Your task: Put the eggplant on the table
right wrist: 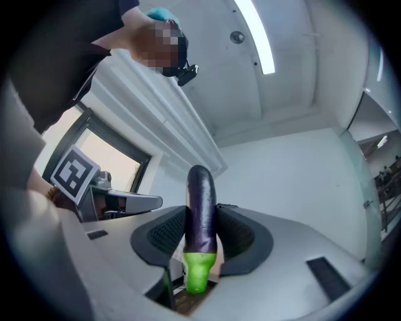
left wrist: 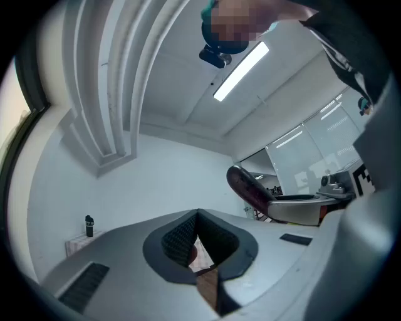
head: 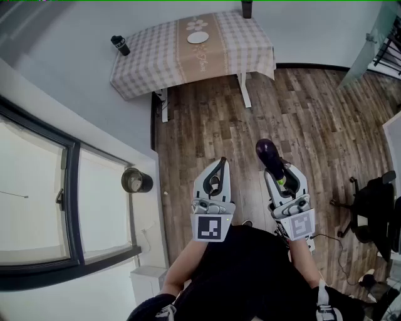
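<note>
Steadily now: your right gripper (head: 280, 170) clamps the eggplant (right wrist: 202, 207) just above its green stem, while the left gripper (left wrist: 198, 219) has its jaws together and empty. Walk it to the checked table (head: 150, 47) well ahead, then lower gently.

A dark object (head: 246, 7) at the counter's (head: 250, 44) far end is cut off by the top edge; the runner's (head: 200, 53) print on the counter is too small to read.

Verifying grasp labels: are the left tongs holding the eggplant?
No, the left tongs are closed on nothing; the eggplant stands clamped in the right tongs.
</note>
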`<state>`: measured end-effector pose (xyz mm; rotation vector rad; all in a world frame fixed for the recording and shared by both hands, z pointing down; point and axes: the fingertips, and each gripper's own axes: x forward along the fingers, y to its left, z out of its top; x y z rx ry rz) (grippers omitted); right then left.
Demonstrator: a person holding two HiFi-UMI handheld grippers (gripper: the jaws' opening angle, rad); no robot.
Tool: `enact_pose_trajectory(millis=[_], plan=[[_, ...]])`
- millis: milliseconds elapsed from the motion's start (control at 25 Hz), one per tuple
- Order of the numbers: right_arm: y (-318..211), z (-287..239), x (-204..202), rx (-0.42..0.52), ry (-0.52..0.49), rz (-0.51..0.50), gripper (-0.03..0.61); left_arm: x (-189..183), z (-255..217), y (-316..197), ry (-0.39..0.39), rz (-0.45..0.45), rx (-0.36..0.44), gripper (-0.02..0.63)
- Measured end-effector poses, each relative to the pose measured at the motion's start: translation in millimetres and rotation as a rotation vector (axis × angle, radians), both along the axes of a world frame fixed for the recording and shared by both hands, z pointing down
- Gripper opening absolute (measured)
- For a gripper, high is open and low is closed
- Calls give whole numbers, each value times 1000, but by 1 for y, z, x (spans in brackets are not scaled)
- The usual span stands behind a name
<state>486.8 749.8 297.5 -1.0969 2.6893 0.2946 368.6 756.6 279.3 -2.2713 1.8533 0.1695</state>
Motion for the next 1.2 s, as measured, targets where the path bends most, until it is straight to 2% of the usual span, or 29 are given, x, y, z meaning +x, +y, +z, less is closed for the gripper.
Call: enact_pose_trajectory(millis=[240,520,640,1080,1200], plan=[[-52,-3,-27,-29,-27,-13,164,-30,3,-44,-22,-16,-24,-9],[-131,-9,-76,-60,-5,-21,164,-85,-8,-116,36,-53,12,-9],[-165,-9,-101,-70,11,-16,164,-112,-3,-147,38,-59,-21,-9],[-275,-22,-199,-70,37,40,164,-210,-3,-247,40,-23,-53,-9],[-297,-21,-213,-75,40,74,164,-225,-10,-266,49,2,-22,-9]])
